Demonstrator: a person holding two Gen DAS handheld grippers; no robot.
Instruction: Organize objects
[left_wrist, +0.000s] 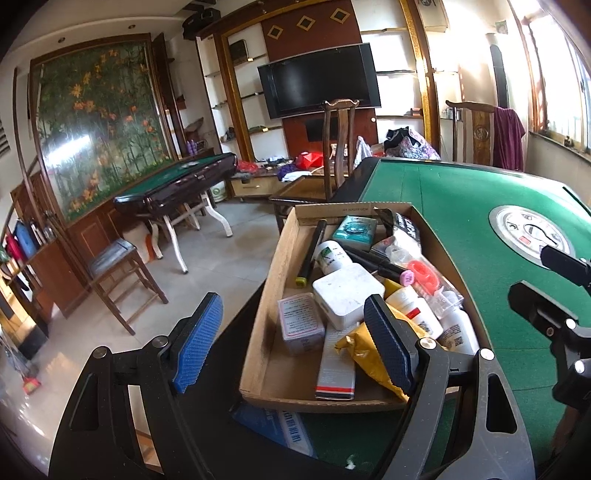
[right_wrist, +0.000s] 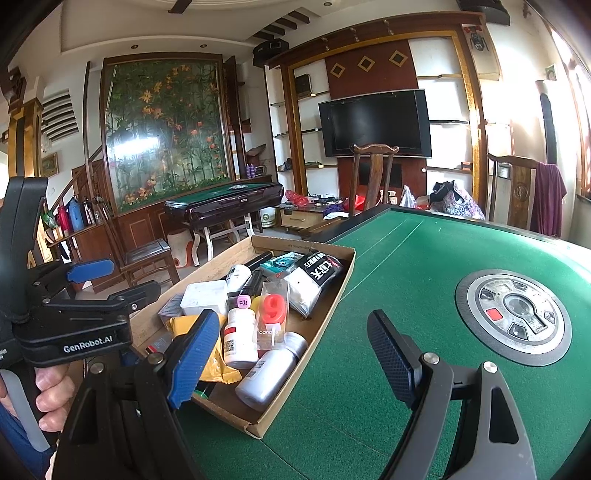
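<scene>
A: How do the jaws of the left gripper (left_wrist: 293, 341) stand?

B: Wide apart, nothing between them. The cardboard tray (left_wrist: 258, 343) sits just ahead, its near corner between the jaws; the right-hand pad overlaps a yellow packet (left_wrist: 364, 354) in the picture, but I cannot tell if it touches.

A: And the right gripper (right_wrist: 295, 354)?

B: Also spread wide and empty, over the green worktop (right_wrist: 406, 266). The tray lies ahead and to the left of those jaws, with a white bottle (right_wrist: 266, 373) just beyond the left pad.

A: What else is in it?

B: A white box (left_wrist: 347, 295), a black marker (left_wrist: 312, 247), a red candle pack (right_wrist: 273, 314), all heaped together.
</scene>
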